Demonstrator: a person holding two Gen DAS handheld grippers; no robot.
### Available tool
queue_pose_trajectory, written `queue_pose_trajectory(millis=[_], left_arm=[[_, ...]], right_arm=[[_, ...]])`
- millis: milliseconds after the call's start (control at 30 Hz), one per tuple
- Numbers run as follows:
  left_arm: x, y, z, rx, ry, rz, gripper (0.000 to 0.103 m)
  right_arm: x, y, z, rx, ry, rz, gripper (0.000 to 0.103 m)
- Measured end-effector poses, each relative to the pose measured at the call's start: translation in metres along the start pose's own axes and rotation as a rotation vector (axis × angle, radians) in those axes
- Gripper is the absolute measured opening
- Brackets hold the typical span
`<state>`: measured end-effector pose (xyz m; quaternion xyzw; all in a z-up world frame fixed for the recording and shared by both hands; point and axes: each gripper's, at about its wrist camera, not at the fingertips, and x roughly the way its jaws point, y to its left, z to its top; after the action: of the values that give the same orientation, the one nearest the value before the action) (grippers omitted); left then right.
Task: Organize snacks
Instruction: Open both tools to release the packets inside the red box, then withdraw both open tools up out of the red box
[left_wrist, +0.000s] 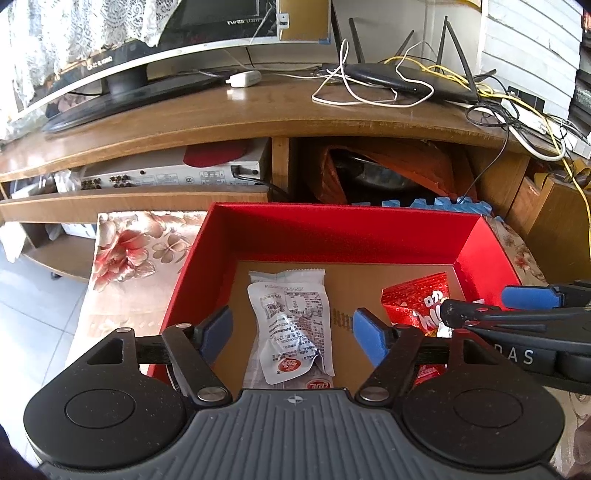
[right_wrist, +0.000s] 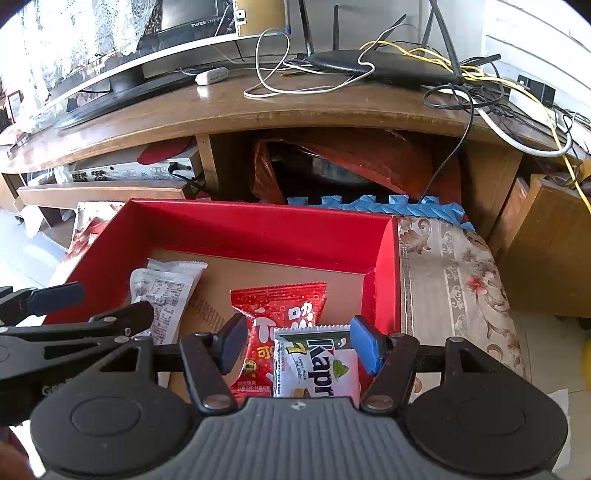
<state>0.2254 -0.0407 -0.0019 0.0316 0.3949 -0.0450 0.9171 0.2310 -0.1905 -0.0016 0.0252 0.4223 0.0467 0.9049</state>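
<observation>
Left claw (left_wrist: 291, 334) spread above a white snack packet (left_wrist: 290, 325) lying free on the red box (left_wrist: 332, 232) floor, right claw (right_wrist: 295, 347) pinching a white Kapri packet (right_wrist: 317, 363) over a red snack packet (right_wrist: 280, 306) in the box

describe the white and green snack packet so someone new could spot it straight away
Find the red box in front of the wooden TV stand. Over its near right corner the right gripper has a white packet between its fingers. Green "Kapr" lettering separates it from the shiny red packet beneath.

Two snack packets (left_wrist: 290, 325) (left_wrist: 415, 306) side by side in the box (left_wrist: 332, 229), below the TV stand (left_wrist: 258, 110).
</observation>
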Motion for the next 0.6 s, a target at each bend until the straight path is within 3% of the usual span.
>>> queue_pose_trajectory(millis=[600], left_arm=[[-0.019,-0.001,-0.003,0.002,-0.026,-0.017,0.081]], right_arm=[[-0.021,-0.002,-0.005,0.018,-0.018,0.02,0.067]])
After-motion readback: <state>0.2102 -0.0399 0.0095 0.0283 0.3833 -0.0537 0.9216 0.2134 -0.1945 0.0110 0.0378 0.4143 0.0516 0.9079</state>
